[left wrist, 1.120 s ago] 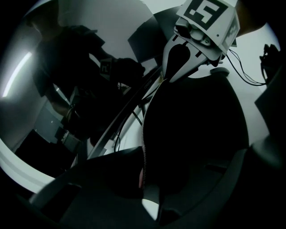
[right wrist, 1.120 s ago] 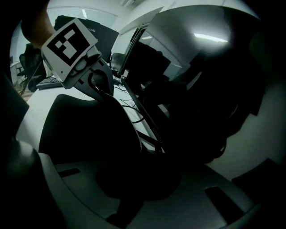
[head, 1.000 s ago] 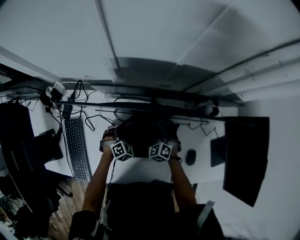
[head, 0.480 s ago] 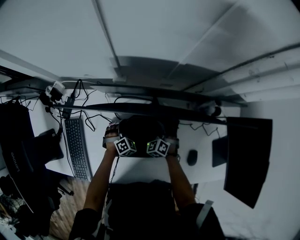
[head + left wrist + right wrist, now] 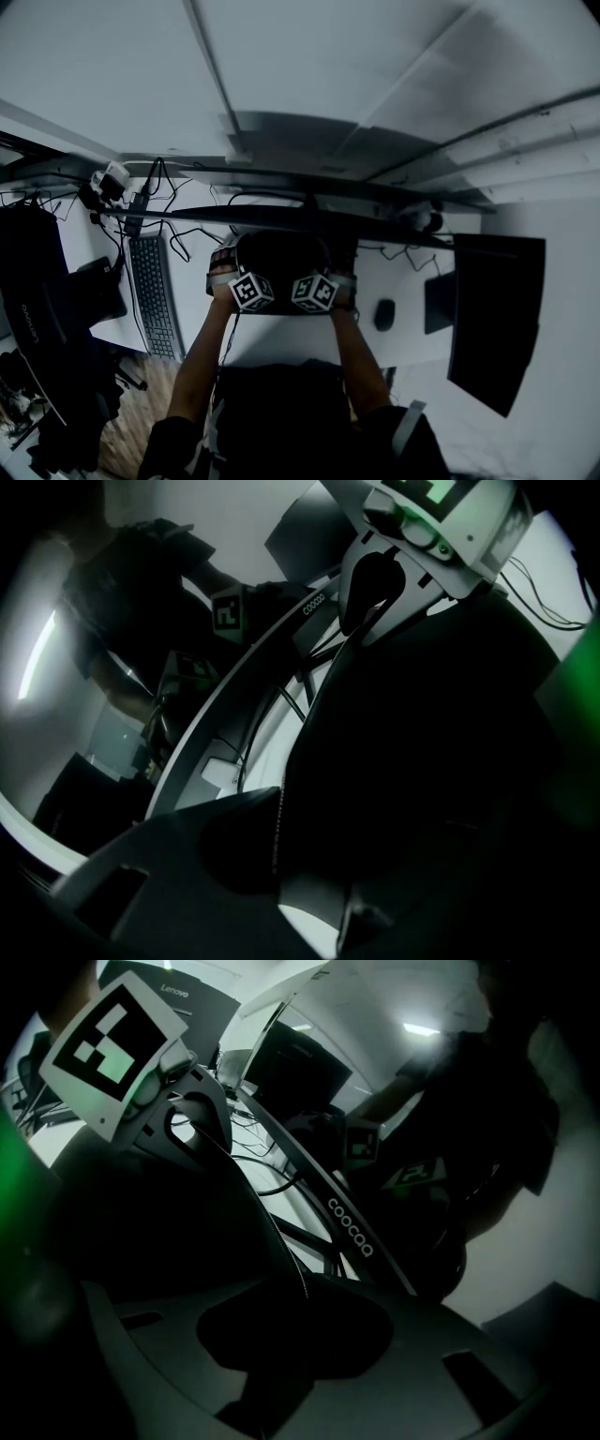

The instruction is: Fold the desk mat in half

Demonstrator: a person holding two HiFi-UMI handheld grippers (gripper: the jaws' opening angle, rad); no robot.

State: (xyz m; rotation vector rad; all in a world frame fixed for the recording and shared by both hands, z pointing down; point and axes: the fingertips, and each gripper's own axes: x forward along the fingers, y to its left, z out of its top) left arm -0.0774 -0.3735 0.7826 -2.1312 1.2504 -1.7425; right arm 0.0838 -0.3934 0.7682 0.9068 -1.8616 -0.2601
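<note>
The desk mat (image 5: 281, 255) stands up off the white surface (image 5: 281, 345) as a dark hump before the curved monitor (image 5: 281, 217), between the keyboard (image 5: 155, 298) and the mouse (image 5: 383, 315). The left hand-held gripper (image 5: 281, 855) and the right hand-held gripper (image 5: 291, 1335) are side by side, and each seems clamped on the mat's stitched edge, though both gripper views are very dark.

L gripper (image 5: 281, 892) fingers (image 5: 169, 883) clamped on stitched edge of dark desk mat (image 5: 422, 761); mat fills R side. R gripper (image 5: 370, 592) w/ marker cube at top. Curved monitor (image 5: 248, 672) above white bench (image 5: 267, 752).
</note>
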